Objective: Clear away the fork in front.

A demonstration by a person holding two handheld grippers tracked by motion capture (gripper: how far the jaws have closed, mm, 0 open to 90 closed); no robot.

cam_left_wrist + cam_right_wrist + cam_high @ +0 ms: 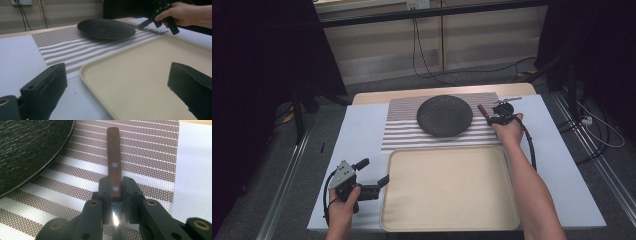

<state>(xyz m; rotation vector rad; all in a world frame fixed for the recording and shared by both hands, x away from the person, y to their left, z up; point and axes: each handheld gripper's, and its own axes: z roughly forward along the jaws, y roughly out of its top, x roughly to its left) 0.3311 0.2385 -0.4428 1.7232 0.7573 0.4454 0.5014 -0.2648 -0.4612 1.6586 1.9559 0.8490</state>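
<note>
White-covered counter [362, 130], dark room behind. Right claw [116, 192] clamped on a wood-handled knife [113, 157] at the handle-blade junction, over the striped placemat [150, 152] just right of the black plate [444, 116]. Risk: grip is narrow, knife could pivot or clip the plate rim. Left claw [117, 85] wide open, empty, at the beige tray [452, 220] left edge.

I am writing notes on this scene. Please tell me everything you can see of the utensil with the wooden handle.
The utensil has a flat brown handle, wood by its look, with two silvery rivets and a shiny metal part below. The right gripper is shut on the handle near the metal, over the striped placemat, right of the black plate. Its working end is hidden here; whether it touches the mat is unclear.
</note>
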